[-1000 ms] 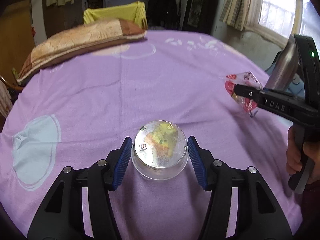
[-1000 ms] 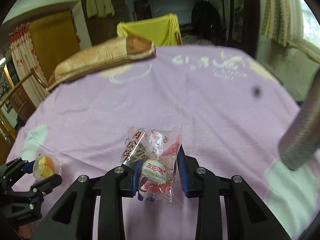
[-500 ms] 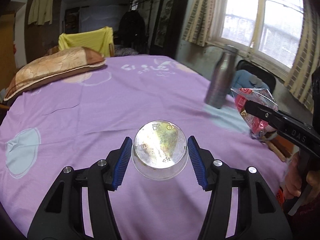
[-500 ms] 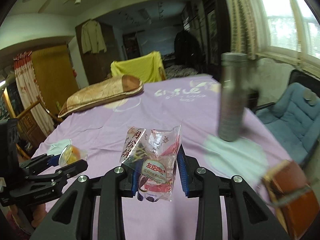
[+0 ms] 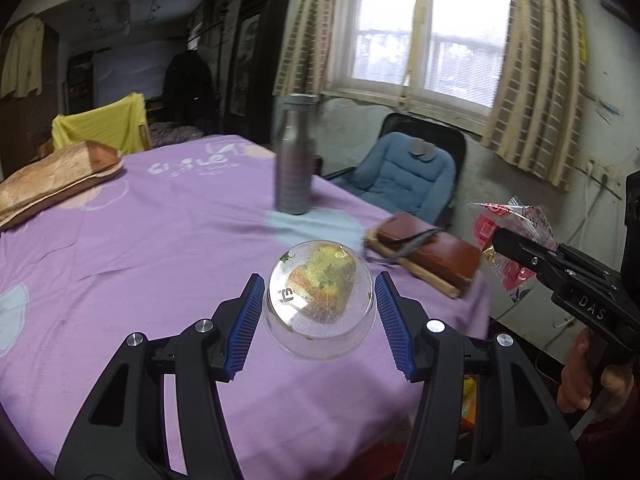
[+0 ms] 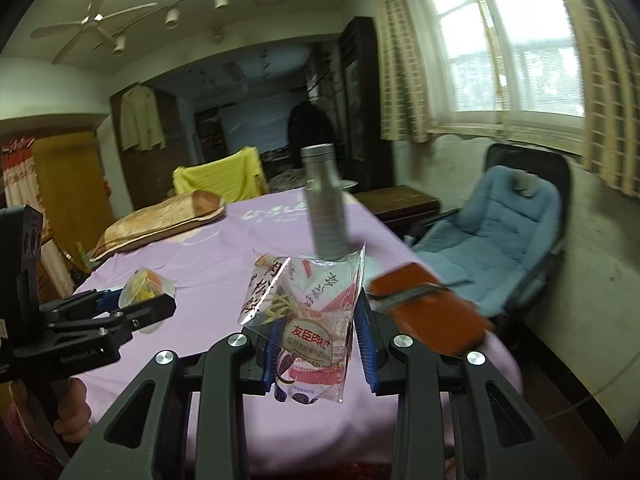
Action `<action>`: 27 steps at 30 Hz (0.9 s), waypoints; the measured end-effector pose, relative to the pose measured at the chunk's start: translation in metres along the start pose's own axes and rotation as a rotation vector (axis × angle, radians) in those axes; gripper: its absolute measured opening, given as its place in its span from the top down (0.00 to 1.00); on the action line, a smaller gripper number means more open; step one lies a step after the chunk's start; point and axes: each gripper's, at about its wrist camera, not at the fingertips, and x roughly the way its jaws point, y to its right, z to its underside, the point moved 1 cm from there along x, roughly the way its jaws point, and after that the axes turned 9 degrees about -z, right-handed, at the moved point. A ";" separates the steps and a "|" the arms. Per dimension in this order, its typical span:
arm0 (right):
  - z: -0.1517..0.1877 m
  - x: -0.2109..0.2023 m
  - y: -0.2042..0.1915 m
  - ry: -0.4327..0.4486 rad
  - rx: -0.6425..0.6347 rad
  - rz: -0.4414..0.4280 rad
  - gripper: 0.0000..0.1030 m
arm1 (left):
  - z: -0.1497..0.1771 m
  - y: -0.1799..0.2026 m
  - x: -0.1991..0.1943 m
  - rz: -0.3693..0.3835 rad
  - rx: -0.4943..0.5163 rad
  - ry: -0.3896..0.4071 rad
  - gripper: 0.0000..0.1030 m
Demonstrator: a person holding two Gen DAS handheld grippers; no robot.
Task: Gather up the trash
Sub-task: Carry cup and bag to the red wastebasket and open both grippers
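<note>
Trash filled both grips: my left hand-held gripper [image 5: 319,307] clamped a clear plastic cup [image 5: 320,304], my right hand-held gripper [image 6: 318,343] clamped a snack wrapper [image 6: 310,316] above the purple-covered bench [image 5: 140,240].

Both fisheye views ride above the purple-clothed table [image 5: 140,240], looking slightly down along their own black fingers toward the tall grey metal bottle [image 5: 294,156] by the table's far edge. The left wrist view sits left of the right one; each catches the other's gripper at its side. Both share the bottle [image 6: 326,204], the blue padded chair [image 5: 404,176] and the curtained window [image 5: 424,28] beyond it
</note>
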 end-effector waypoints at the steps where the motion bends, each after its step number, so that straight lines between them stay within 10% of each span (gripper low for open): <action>1: 0.004 -0.010 0.006 0.010 0.005 0.014 0.68 | 0.001 0.008 -0.002 0.013 0.008 0.003 0.45; 15: 0.067 -0.132 0.097 0.088 0.111 0.206 0.67 | 0.026 0.145 -0.004 0.204 0.160 -0.046 0.45; 27: 0.140 -0.146 0.183 0.011 0.282 0.331 0.67 | 0.070 0.247 0.061 0.360 0.310 -0.223 0.45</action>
